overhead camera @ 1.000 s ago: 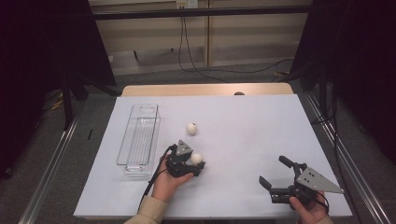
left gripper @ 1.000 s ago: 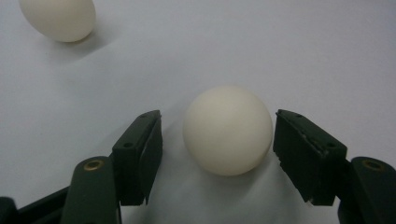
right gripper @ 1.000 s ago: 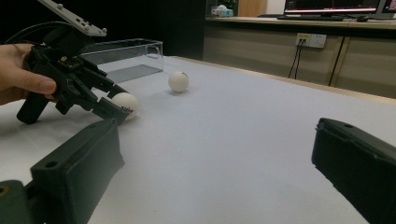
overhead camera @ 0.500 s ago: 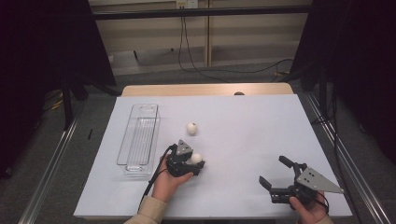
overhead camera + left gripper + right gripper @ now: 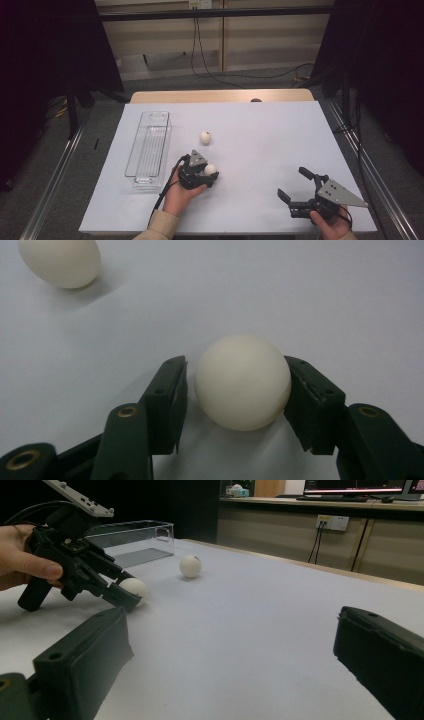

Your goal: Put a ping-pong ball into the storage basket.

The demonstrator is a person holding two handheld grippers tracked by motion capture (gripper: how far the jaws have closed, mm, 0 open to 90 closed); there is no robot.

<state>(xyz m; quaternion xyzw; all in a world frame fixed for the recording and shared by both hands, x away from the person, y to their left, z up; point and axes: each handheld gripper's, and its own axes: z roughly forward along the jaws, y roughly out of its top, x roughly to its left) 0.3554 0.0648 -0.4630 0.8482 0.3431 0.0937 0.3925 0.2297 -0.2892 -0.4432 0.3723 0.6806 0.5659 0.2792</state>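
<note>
White egg (image 5: 243, 382) between the fingers (image 5: 167, 405) of the left gripper (image 5: 206, 172), one finger touching its side, the other with a thin gap; resting on the desk (image 5: 260, 135), near the middle toward the near edge. Second egg (image 5: 205, 137) well apart, farther toward the far edge. Clear tray (image 5: 150, 150) along the left edge. Right gripper (image 5: 296, 189) by the near right corner, fingers wide, nothing between. Open white surface across the right half and far side.
</note>
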